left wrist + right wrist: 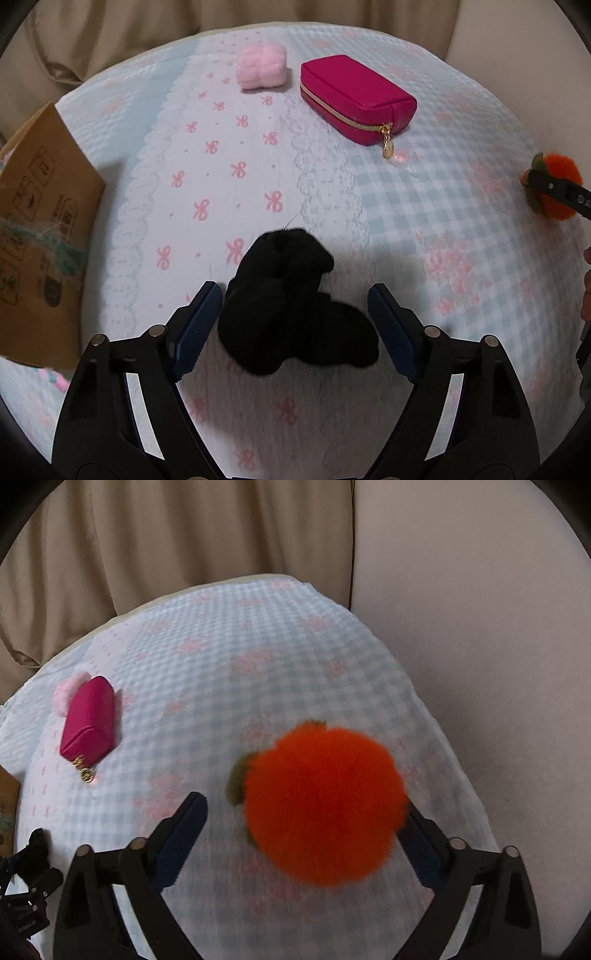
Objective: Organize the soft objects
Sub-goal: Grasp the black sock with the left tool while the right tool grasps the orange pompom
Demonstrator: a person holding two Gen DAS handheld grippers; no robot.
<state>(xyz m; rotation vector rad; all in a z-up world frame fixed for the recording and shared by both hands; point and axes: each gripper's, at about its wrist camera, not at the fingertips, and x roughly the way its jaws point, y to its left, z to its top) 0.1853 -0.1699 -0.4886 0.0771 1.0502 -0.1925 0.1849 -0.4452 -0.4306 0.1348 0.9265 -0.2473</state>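
A: Black socks [295,302]?
B: Bundled, lying on the bed [229,177], right between the fingers of the left claw [295,314]. Claw spread wide, left pad [201,317] just beside the bundle, right pad [391,325] a little apart. No squeeze visible.

A: And the orange plush [321,805]?
B: Fuzzy, round, green leaves [236,779] on its left side. Sitting between the fingers of the right claw [306,834], which stands wide. Right finger partly hidden behind the fur, so cannot tell whether touching; left finger [184,834] apart from it. Blurred, so cannot tell whether resting on the bed or lifted.

A: Further out?
B: Magenta pouch [354,99] with a gold zipper and round pull [388,149], flat on the bed toward the far side. Pink fluffy bundle [260,70] just beside it, to its left in the left wrist view. Cardboard box [40,229] at the left edge, printed with handling symbols, greenish tape across it. Bedcover pale blue gingham with pink bows and 2 lace strips. Beige curtain [166,535] behind, plain wall [461,609] to the right.
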